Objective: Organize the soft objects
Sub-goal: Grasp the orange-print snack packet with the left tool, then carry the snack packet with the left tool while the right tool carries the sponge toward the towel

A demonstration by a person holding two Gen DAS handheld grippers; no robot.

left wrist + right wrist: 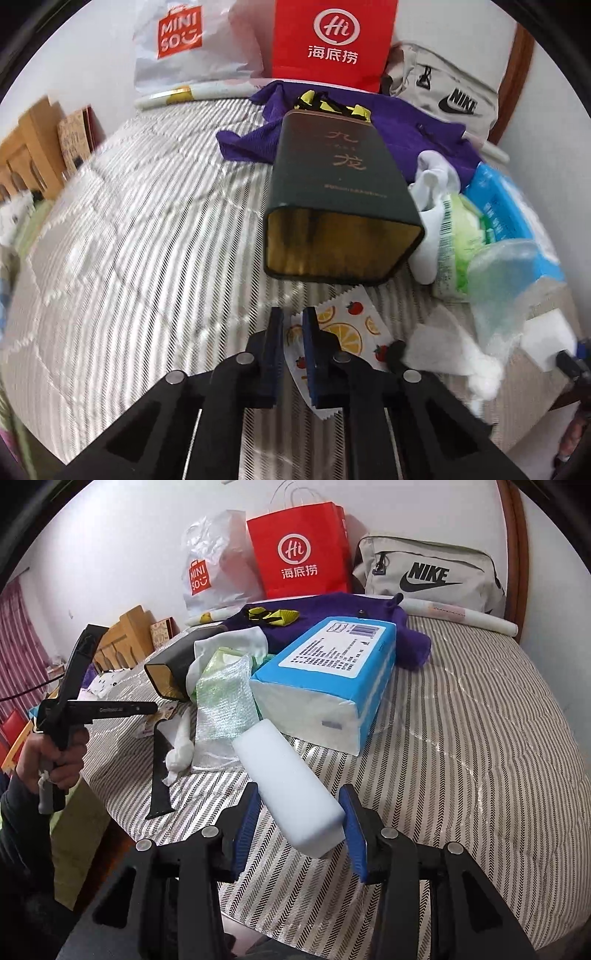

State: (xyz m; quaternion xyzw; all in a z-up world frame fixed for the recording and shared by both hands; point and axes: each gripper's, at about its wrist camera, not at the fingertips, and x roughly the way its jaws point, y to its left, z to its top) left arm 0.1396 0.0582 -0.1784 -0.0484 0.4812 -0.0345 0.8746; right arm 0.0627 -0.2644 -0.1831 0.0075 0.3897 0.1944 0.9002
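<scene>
On the striped bedspread (pixel 461 716) the sorting looks barely begun: most of the soft things lie heaped together near the middle of the bed. The left gripper (pixel 293 325) has its jaws drawn close around a fruit-printed sachet (pixel 351 328), whose near edge runs between them; whether the pads actually pinch it I cannot tell. The right gripper (pixel 299 825) straddles a white foam block (pixel 291 786), which lies slantwise between the blue pads; the left pad meets its side, while a gap shows at the right, so it seems bracketed, not squeezed. Left to deal with, by my judgement, are the blue tissue pack (pixel 325 679), a white sock (pixel 432 206), a sheet of bubble wrap (pixel 225 698), a crumpled tissue (pixel 454 354) and a purple cloth (pixel 406 129). A dark tin (pixel 332 206) lies on its side with its open, gold-lined mouth toward the left gripper, a likely container. Against the white wall at the bed's far edge stand a red paper bag (pixel 299 550), a white plastic bag (pixel 218 561) and a grey sports bag (pixel 432 576); wooden furniture (pixel 125 635) stands beyond the bed.
</scene>
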